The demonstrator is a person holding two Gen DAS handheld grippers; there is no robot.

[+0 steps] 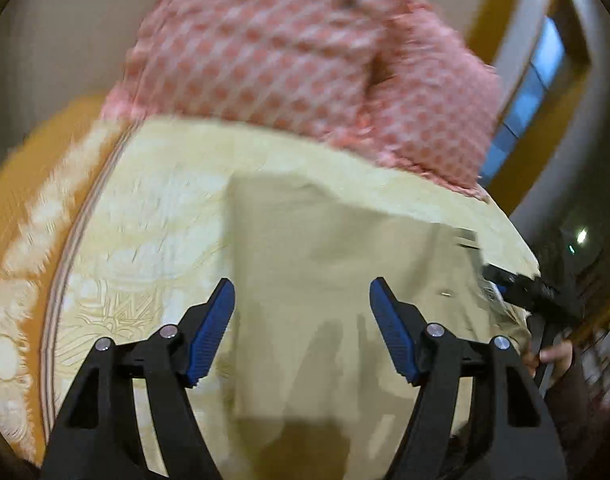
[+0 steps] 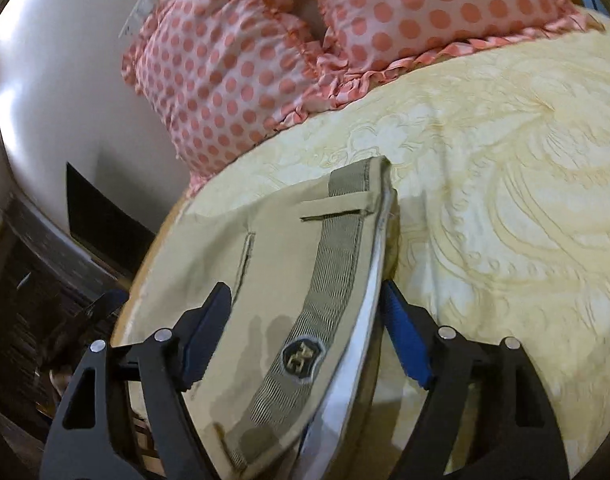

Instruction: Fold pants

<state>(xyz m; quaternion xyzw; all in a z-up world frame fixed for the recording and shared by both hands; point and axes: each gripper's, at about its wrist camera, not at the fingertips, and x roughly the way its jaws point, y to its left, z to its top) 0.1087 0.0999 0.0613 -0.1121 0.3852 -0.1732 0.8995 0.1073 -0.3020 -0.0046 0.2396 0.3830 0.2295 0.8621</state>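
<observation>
Left wrist view: the left gripper [image 1: 303,320] hangs with its jaws spread wide and nothing between them. Just ahead and below lie the pants [image 1: 325,264], a flat khaki block on the bedspread [image 1: 145,216], with a straight edge on the gripper's left side. Beyond them sits the pillow [image 1: 305,60]. To the far right the right gripper [image 1: 525,288] shows at the pants' edge. The view is blurred.

Right wrist view: the right gripper [image 2: 305,328] is also spread. The waistband [image 2: 337,264] runs up between its fingers, one pad [image 2: 405,332] on the waistband's right, the other over the cloth on its left; I cannot tell if they touch. A belt loop [image 2: 335,208] lies ahead.

The pants appear already folded at least once; likely one more fold and smoothing remain.
</observation>
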